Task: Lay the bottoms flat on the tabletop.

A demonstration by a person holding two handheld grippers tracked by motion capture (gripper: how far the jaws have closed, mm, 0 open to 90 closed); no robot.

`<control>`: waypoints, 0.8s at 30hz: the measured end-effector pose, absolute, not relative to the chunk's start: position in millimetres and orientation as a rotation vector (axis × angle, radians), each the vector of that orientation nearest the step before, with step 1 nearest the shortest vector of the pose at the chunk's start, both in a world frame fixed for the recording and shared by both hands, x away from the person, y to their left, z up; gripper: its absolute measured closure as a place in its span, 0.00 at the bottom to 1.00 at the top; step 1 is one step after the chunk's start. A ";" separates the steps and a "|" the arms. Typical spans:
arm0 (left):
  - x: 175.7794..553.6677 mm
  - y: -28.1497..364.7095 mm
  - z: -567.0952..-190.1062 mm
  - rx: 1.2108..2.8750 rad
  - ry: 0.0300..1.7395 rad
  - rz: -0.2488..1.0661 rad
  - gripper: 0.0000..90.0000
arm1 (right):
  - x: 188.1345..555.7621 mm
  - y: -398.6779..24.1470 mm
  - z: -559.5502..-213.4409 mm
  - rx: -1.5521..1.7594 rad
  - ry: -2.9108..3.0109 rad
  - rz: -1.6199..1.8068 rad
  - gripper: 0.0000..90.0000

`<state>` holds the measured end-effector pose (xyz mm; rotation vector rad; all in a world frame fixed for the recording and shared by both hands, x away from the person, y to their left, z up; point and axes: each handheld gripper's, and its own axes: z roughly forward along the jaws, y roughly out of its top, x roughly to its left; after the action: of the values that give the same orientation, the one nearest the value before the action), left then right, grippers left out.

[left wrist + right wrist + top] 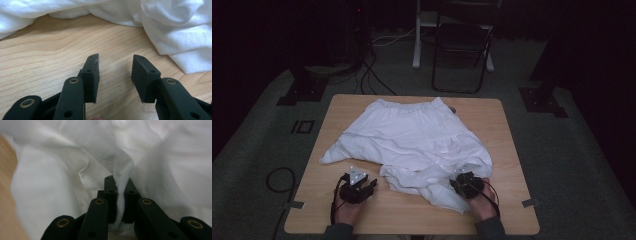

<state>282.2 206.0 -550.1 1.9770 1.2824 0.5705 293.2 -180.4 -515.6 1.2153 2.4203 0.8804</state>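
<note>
A white garment lies spread and rumpled over the middle of the wooden table, its gathered waistband toward the far edge. My right gripper sits at the garment's near right hem; in the right gripper view its jaws pinch a fold of the white cloth between the pads. My left gripper rests near the table's front left, just short of the garment's near edge. Its jaws stand apart over bare wood with nothing between them.
A folding chair and a white stand are on the floor beyond the table. Cables lie on the carpet at the left. Bare wood runs along the table's front edge.
</note>
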 end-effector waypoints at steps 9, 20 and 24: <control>282.2 206.1 -550.0 1.976 1.283 0.570 0.64 | 252.5 -225.2 -507.7 1.300 2.335 0.886 0.95; 282.2 206.1 -550.0 1.977 1.283 0.570 0.64 | 224.8 -267.2 -496.1 1.391 2.255 1.018 0.72; 282.2 205.9 -550.0 1.976 1.284 0.571 0.64 | 233.9 -257.9 -479.0 1.332 2.204 1.102 0.61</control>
<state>282.2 205.9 -550.0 1.9759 1.2839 0.5706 233.9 -257.9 -479.0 1.3318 2.2042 1.1016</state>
